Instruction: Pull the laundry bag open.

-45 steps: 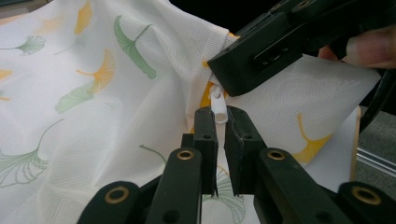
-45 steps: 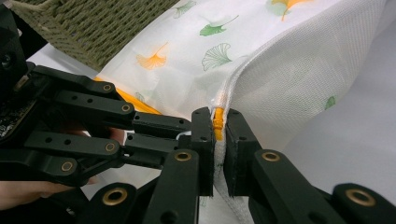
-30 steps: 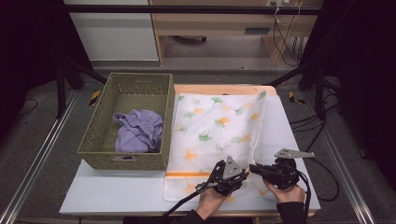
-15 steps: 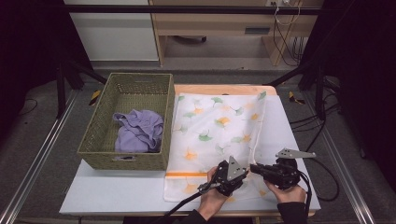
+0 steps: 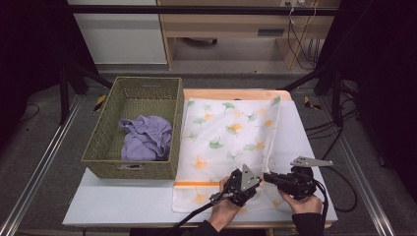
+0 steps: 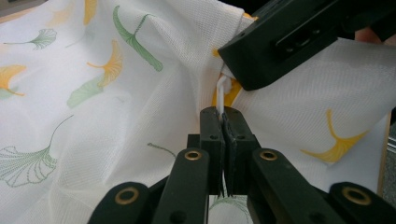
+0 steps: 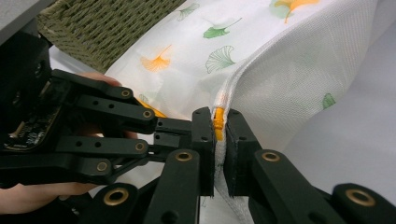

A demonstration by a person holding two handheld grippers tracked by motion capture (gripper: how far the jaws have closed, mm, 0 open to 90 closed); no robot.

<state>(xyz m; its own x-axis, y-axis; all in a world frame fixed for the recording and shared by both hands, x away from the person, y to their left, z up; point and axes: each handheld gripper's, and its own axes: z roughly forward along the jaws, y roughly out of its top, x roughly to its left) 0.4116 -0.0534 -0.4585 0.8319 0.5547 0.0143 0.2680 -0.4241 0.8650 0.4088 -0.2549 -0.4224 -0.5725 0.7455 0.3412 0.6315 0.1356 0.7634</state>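
A white mesh bag point(image 5: 231, 132) printed with green and orange leaves lies flat on the table, an orange zip line across its near end. Both grippers meet at its near right edge. My left gripper point(image 5: 256, 181) is shut on the white zip pull point(image 6: 222, 91), which stands up between its pads point(image 6: 225, 116). From the right, my right gripper point(image 5: 268, 177) is shut on the bag's zip edge, with the orange zip end point(image 7: 217, 122) pinched between its pads point(image 7: 218, 116). The bag's edge is lifted slightly there.
A woven basket point(image 5: 105, 142) stands to the left of the bag with a purple cloth point(image 5: 147, 140) inside. The white table point(image 5: 123, 201) has bare room at the front left. Cables trail off the right side, and a wooden desk stands beyond the table.
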